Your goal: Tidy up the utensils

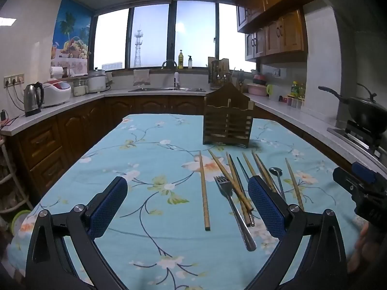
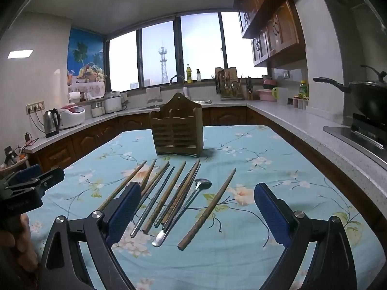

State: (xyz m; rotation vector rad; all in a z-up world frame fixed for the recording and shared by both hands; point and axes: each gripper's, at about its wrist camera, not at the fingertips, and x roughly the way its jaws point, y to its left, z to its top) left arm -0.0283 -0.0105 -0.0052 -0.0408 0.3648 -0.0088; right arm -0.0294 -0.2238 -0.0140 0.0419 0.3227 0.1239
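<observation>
Both tools hang above the floral tablecloth (image 1: 150, 149) with nothing between their pads. The left gripper (image 1: 187, 205) is spread wide, and so is the right gripper (image 2: 197, 207), likely ready for a first pick. The chopsticks (image 2: 208, 207), a fork (image 1: 225, 186) and a spoon (image 2: 191, 198) lie fanned flat just ahead of the fingers, handles toward them, easy to pinch. The slatted wooden utensil holder (image 2: 177, 130) stands upright beyond them, apparently empty, though its compartments cannot be seen into. The right gripper's left pad covers some chopstick ends, and overlapping sticks make the count uncertain.
</observation>
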